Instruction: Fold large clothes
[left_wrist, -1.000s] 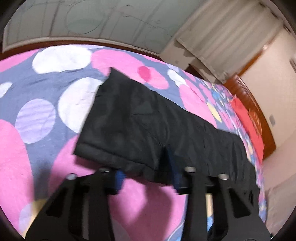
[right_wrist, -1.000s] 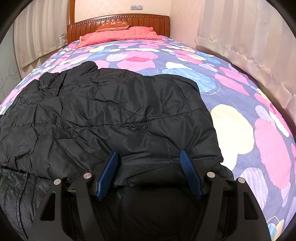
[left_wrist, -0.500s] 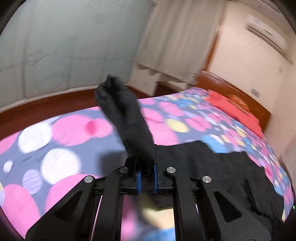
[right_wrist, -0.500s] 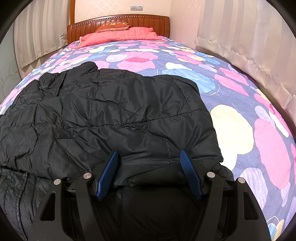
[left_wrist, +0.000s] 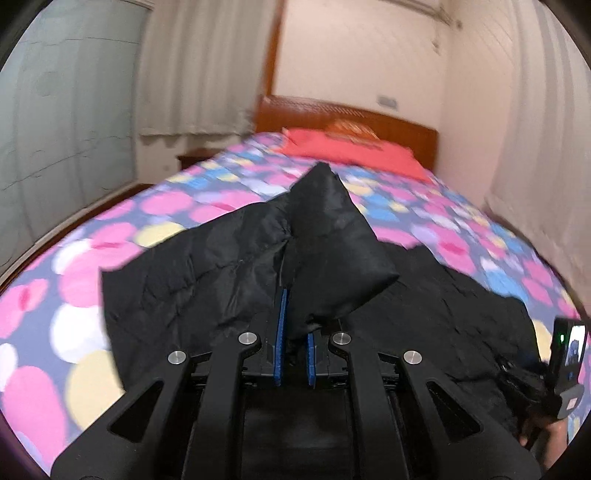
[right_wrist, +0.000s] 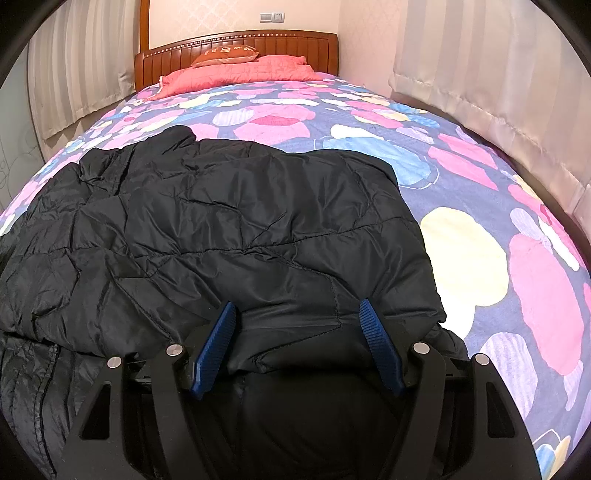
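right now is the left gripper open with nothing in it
No, the left gripper is shut on a raised fold of the black jacket, which lifts off the bedspread in the left wrist view.

Left gripper (left_wrist: 293, 325) is clamped tight on a bunched fold of the black jacket (left_wrist: 332, 236) — blue pads nearly meeting, cloth rising up between them, tool angled gently downward. Right gripper (right_wrist: 297, 339) sits with its jaws spread wide, tilted down more steeply, fingers straddling the jacket's edge — whether the pads actually press the cloth is hard to tell.
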